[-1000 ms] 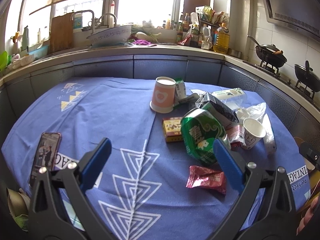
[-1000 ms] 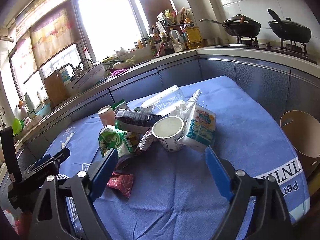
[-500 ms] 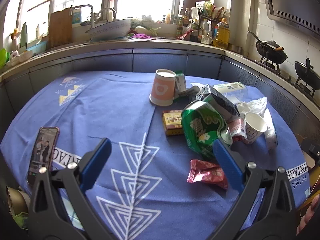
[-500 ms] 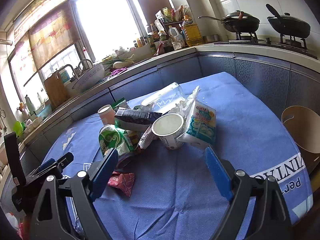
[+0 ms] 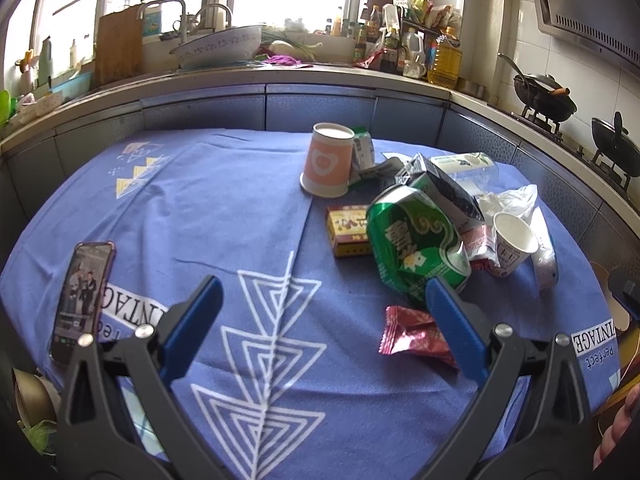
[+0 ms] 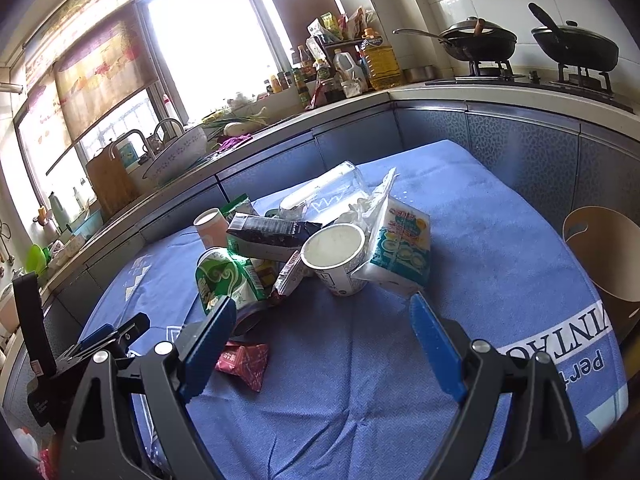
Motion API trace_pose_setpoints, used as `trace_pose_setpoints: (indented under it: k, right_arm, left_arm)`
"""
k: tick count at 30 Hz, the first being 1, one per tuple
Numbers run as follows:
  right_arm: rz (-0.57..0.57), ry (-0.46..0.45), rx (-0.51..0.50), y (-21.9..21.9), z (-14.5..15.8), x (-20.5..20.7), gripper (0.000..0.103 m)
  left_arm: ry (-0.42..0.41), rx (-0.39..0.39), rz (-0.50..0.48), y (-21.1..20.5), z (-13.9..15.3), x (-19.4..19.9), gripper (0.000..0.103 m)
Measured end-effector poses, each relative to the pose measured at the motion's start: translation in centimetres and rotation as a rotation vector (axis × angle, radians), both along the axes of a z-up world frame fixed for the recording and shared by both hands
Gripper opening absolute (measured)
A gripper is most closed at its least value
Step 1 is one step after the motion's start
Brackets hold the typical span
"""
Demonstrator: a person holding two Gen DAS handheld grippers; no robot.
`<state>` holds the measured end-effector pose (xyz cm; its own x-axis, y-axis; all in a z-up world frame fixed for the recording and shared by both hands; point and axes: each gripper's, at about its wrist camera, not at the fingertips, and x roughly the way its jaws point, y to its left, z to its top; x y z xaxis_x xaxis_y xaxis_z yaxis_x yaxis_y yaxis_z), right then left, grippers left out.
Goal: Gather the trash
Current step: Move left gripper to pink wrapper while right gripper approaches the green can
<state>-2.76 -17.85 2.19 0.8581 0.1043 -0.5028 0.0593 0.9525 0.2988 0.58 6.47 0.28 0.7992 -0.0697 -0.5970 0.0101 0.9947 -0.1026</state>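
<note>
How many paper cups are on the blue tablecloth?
2: an orange cup upside down at the pile's far edge, and a white cup tipped on its side beside the green can. The pile could hide more.

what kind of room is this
A home kitchen, most likely: two woks sit on a gas stove, a faucet stands over a basin by the window, and oil and sauce bottles crowd the counter behind the trash-strewn table.

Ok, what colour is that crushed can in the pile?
Green with white markings; the can shows best in the left wrist view.
</note>
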Motion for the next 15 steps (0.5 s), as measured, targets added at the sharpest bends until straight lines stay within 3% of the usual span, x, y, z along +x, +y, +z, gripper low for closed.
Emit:
trace_pose_setpoints:
  k: [15]
  right_arm:
    - [-0.009,0.035,0.023,-0.8,-1.2,0.4,0.087]
  left_arm:
    - [0.056,0.056,-0.021,-1.4,-1.2,0.7,0.097]
